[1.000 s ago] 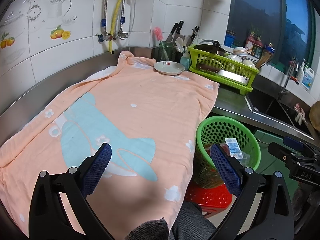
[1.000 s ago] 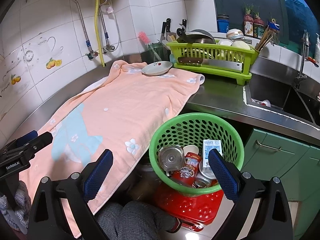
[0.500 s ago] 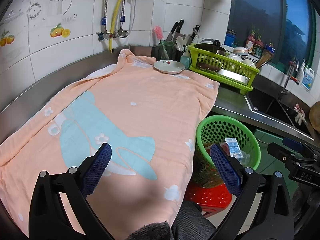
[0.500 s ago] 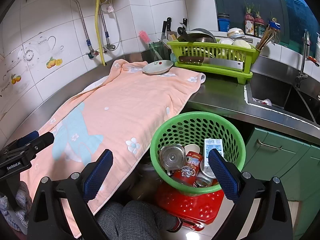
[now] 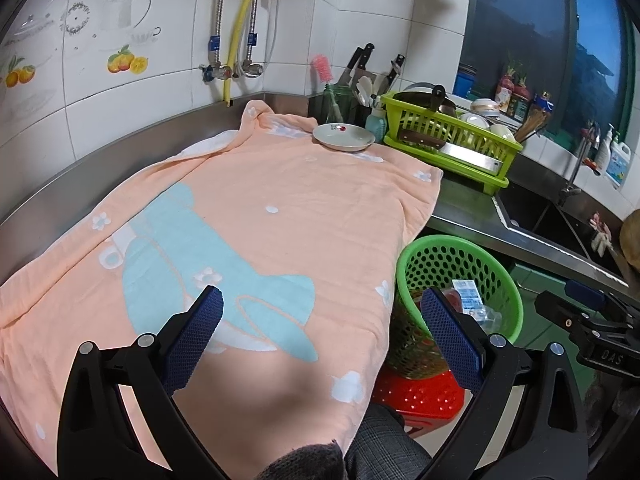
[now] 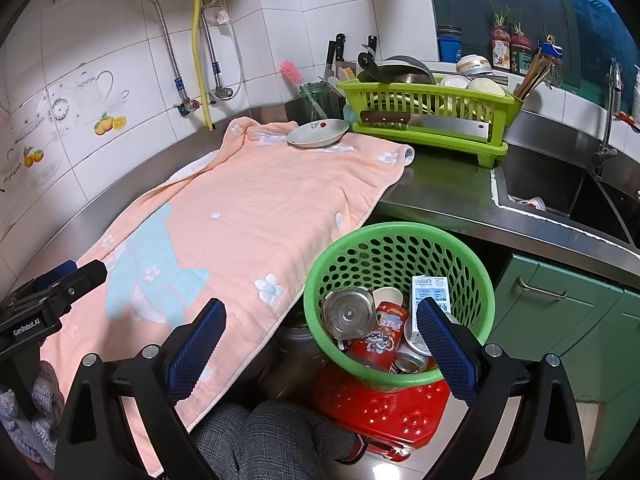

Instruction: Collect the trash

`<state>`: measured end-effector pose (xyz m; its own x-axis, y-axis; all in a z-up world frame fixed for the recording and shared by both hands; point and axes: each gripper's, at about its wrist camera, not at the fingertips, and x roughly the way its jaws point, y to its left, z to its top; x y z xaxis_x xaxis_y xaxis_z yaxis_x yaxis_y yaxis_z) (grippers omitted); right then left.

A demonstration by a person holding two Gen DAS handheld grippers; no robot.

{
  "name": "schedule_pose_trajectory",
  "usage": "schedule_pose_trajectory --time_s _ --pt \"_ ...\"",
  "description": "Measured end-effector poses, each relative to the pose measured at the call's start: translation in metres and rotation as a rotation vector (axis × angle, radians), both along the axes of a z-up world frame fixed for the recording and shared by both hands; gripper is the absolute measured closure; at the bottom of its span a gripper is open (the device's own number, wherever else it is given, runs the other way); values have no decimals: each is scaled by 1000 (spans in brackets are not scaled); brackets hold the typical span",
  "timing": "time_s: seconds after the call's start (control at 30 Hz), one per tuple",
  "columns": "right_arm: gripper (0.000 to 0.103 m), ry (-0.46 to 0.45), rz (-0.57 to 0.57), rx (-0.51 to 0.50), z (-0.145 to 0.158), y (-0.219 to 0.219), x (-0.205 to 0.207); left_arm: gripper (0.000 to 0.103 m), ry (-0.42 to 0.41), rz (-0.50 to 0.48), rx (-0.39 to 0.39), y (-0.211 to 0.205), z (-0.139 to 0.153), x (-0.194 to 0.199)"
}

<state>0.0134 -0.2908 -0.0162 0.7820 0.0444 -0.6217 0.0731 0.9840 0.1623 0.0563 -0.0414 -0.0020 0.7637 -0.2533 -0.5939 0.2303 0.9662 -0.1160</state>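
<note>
Trash (image 6: 384, 332) heaped in upright basket (image 6: 360, 240), red can slanted.

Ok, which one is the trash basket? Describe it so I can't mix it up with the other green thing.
Follow the peach towel to the counter's front edge. Just below that edge, on a red stool, stands the basket. It is round with hole-punched walls and holds cans and cartons, unlike the rectangular slatted dish rack up on the counter.
</note>
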Motion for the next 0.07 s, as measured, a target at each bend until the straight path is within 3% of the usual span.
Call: schedule_pose_trajectory --time_s 0.07 --pt "10 1 -1 1 0 0 0 5 2 2 1 1 0 0"
